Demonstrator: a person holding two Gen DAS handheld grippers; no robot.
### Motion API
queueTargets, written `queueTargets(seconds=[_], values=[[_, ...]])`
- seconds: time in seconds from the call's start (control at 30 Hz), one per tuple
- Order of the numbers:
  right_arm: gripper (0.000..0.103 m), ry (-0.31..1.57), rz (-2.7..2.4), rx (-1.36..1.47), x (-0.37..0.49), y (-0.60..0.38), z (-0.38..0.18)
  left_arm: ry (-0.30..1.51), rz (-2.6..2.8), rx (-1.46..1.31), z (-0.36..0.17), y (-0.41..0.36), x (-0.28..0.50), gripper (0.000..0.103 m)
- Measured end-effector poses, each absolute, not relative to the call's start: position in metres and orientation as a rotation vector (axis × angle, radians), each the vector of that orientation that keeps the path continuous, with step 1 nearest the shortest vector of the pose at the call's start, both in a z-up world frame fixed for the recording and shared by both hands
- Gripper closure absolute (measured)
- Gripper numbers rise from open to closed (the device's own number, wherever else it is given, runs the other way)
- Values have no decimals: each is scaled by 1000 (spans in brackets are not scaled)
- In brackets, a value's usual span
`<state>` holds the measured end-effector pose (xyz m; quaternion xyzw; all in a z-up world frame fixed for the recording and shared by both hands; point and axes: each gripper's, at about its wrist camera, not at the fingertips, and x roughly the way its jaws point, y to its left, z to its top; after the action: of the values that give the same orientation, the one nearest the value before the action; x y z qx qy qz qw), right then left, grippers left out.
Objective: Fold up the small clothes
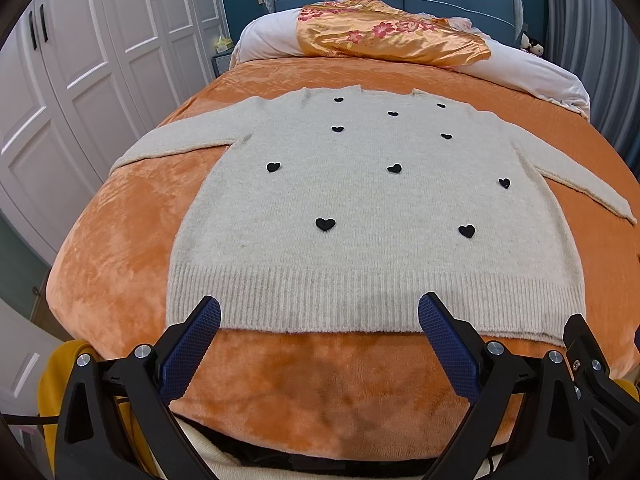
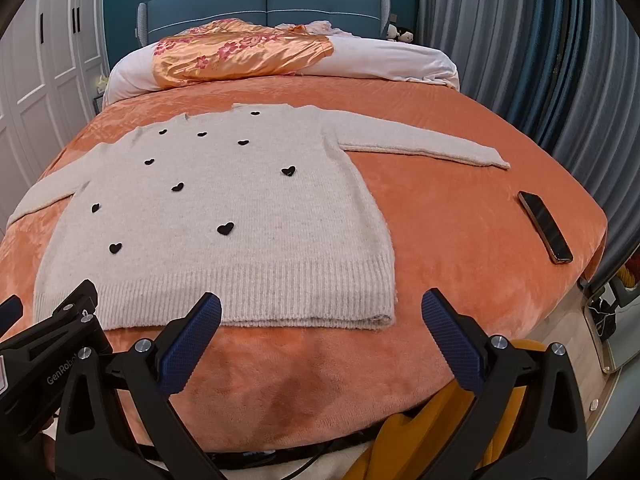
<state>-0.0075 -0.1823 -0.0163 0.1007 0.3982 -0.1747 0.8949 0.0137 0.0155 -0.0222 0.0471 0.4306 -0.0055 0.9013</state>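
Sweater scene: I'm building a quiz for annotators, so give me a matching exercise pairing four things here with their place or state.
Things:
1. sweater
2. phone
3. floral satin cloth
4. right tool

Places or states:
A. near the bed's right edge
B. on the pillows by the headboard
C. open, holding nothing
D. spread flat, sleeves out

Pairs: 1-D, 2-A, 3-B, 4-C

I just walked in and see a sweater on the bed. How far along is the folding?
Done: the cream sweater lies flat on the orange blanket, both sleeves spread out, hem nearest the grippers. In hand: nothing; the left gripper and right gripper are both open, near the hem and holding no cloth. Left: every fold, since no sleeve or edge is turned in.
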Motion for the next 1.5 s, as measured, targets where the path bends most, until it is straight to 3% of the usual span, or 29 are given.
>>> queueTargets(seconds=[1.03,1.33,1.5], values=[[5,818,-330,219,16,-206,-20,902,-3,128,-28,4,35,6],[5,784,-328,320,80,-283,-14,865,29,110,-18,-7,97,6],[5,772,-392,492,128,-384,-37,822,70,88,-7,-6,147,6]])
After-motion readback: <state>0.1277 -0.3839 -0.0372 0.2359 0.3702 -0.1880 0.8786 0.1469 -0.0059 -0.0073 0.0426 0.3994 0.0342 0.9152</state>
